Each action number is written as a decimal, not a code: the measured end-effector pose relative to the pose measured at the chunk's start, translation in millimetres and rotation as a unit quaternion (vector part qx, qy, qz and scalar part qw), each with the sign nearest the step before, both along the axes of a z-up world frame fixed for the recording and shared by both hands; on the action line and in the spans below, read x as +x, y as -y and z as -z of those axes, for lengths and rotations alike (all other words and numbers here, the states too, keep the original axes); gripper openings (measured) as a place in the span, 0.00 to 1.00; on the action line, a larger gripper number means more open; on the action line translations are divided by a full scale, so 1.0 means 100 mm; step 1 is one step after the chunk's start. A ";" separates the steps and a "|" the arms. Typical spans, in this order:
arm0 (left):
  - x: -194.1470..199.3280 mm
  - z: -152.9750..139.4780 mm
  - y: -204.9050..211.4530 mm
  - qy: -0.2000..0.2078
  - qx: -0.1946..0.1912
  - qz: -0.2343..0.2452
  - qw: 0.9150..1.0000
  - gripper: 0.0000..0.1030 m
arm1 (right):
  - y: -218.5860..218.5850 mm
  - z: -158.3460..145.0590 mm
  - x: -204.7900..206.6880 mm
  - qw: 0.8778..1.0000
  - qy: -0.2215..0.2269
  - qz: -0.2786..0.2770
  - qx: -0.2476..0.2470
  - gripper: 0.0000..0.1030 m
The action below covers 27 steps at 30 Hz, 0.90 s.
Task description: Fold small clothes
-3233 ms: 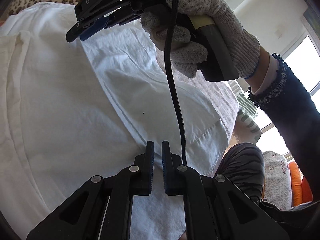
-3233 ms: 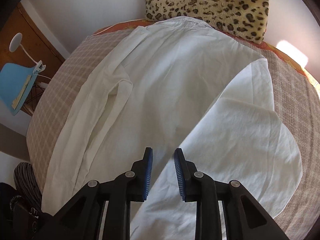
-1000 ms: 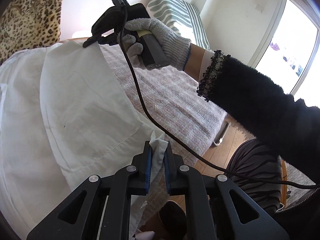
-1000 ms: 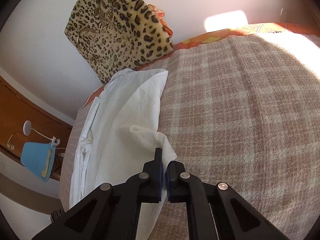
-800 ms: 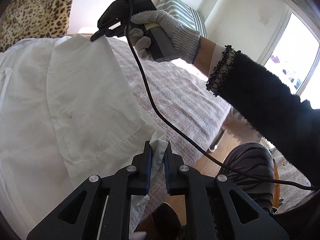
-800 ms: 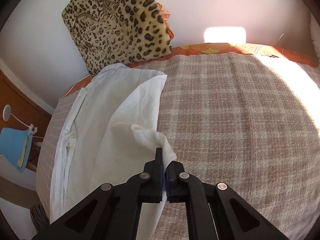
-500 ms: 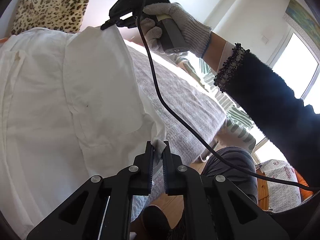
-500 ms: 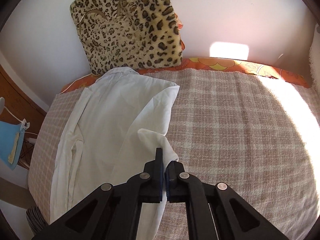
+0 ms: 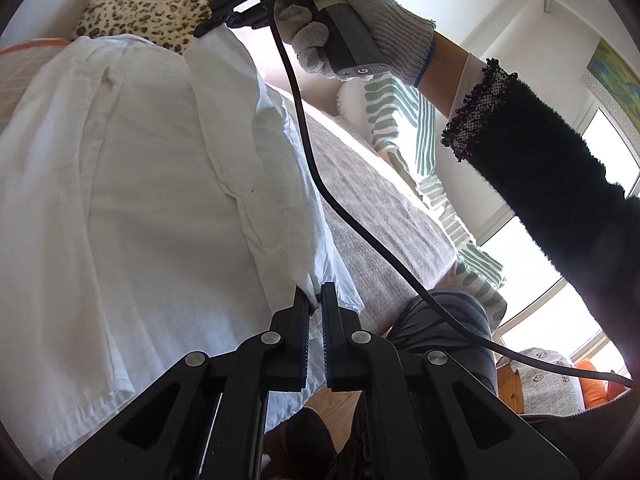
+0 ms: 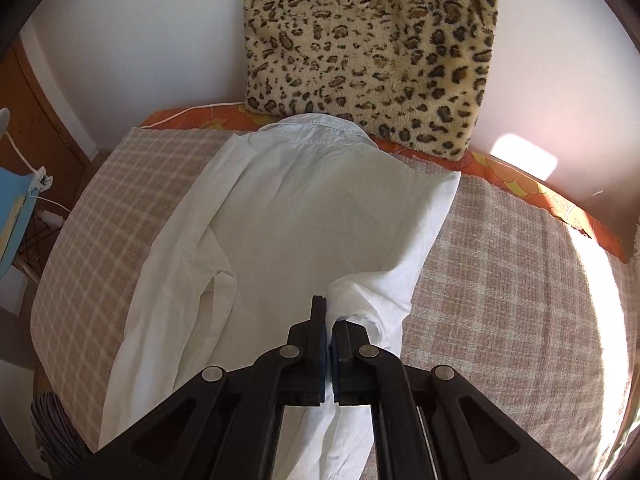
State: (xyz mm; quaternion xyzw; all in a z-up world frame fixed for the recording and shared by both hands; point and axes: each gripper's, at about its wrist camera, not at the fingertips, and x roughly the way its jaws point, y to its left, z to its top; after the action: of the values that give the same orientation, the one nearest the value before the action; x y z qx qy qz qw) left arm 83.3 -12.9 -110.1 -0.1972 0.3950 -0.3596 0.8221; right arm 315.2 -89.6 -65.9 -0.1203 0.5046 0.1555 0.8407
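Note:
A white shirt (image 10: 304,208) lies on the checked bed cover, collar toward the leopard cushion. Its right side is lifted and carried over the middle. My left gripper (image 9: 316,300) is shut on the shirt's lower edge (image 9: 308,276) near the bed's front. My right gripper (image 10: 330,316) is shut on a bunched fold of the same side, higher up. In the left wrist view the right gripper (image 9: 224,24) shows at the top, held by a gloved hand (image 9: 352,28), pinching the shirt's (image 9: 140,200) far corner.
A leopard cushion (image 10: 368,48) stands against the wall at the bed's head. The checked cover (image 10: 520,280) spreads to the right of the shirt. A blue lamp (image 10: 12,216) sits at the left by a wooden cabinet. A black cable (image 9: 320,184) hangs between the grippers.
Both grippers have carried the shirt's right side leftward over its middle. The right gripper rose and swung round to face the cushion. The left gripper rolled and moved along the bed's front.

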 end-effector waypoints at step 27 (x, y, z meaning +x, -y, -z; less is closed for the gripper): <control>-0.28 -0.23 -0.49 -0.016 0.025 -0.025 0.999 0.14 | -0.21 0.12 -0.43 0.984 -0.030 -0.049 0.171 0.31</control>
State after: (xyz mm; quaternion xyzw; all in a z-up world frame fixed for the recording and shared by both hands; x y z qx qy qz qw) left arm 55.0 36.0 -87.0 -0.1926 0.4121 -0.3256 0.8289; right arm 272.5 -68.6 -77.9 0.0061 0.4892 0.2840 0.8246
